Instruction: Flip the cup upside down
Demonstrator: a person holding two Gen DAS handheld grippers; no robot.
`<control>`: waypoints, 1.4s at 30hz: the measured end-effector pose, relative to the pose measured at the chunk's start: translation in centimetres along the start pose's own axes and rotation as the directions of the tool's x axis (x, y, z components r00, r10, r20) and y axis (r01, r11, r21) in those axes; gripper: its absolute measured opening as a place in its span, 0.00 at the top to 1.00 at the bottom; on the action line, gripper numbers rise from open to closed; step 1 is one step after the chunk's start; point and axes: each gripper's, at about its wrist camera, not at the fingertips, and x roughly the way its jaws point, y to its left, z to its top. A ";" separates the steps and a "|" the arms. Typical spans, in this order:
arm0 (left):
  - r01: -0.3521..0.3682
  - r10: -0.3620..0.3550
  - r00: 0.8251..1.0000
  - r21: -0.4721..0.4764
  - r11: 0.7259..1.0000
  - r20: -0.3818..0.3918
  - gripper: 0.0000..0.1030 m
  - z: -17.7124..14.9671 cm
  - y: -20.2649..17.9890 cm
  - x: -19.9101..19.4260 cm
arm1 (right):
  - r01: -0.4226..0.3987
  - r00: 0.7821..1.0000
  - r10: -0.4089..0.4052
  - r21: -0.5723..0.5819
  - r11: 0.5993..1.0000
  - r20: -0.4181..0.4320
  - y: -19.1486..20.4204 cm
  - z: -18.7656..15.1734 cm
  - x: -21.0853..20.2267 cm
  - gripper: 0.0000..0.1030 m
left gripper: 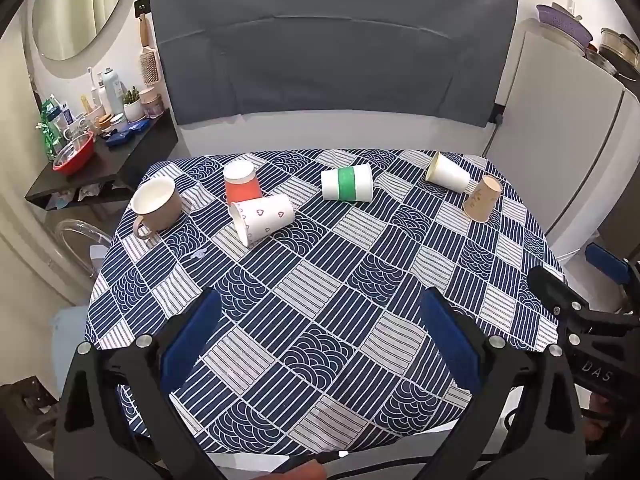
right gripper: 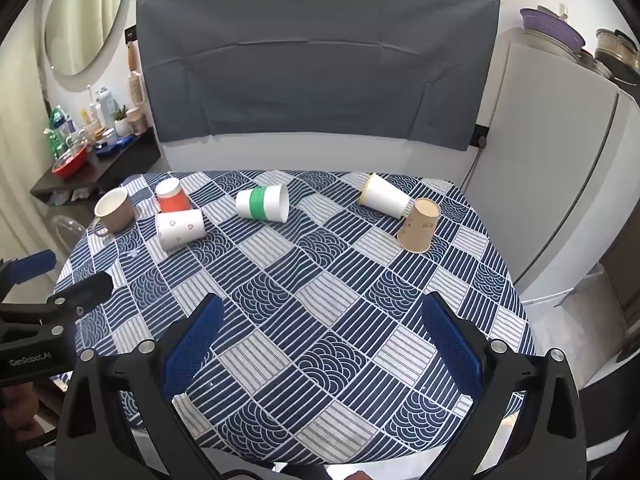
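Several cups sit at the far side of the patterned table [left gripper: 320,320]. A tan mug [left gripper: 154,204] [right gripper: 114,210] stands upright at far left. A red cup [left gripper: 241,186] [right gripper: 172,198] stands upside down. A white cup with hearts [left gripper: 264,216] [right gripper: 180,229], a white cup with a green band [left gripper: 347,183] [right gripper: 262,203] and a plain white cup [left gripper: 447,172] [right gripper: 384,196] lie on their sides. A brown paper cup [left gripper: 483,199] [right gripper: 419,225] stands upside down at right. My left gripper [left gripper: 320,320] and right gripper [right gripper: 320,324] are open and empty over the near table.
A grey cloth-covered panel [left gripper: 332,52] stands behind the table. A dark shelf [left gripper: 100,160] with bottles and a red bowl is at left. A white fridge [left gripper: 560,140] stands at right. The right gripper's fingers [left gripper: 560,292] show at the left view's right edge.
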 end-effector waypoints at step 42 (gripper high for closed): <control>-0.015 0.014 0.999 -0.027 1.000 -0.034 0.05 0.1 -0.1 0.8 | -0.019 1.000 0.019 -0.051 0.999 0.003 0.7 0.5 0.8 0.07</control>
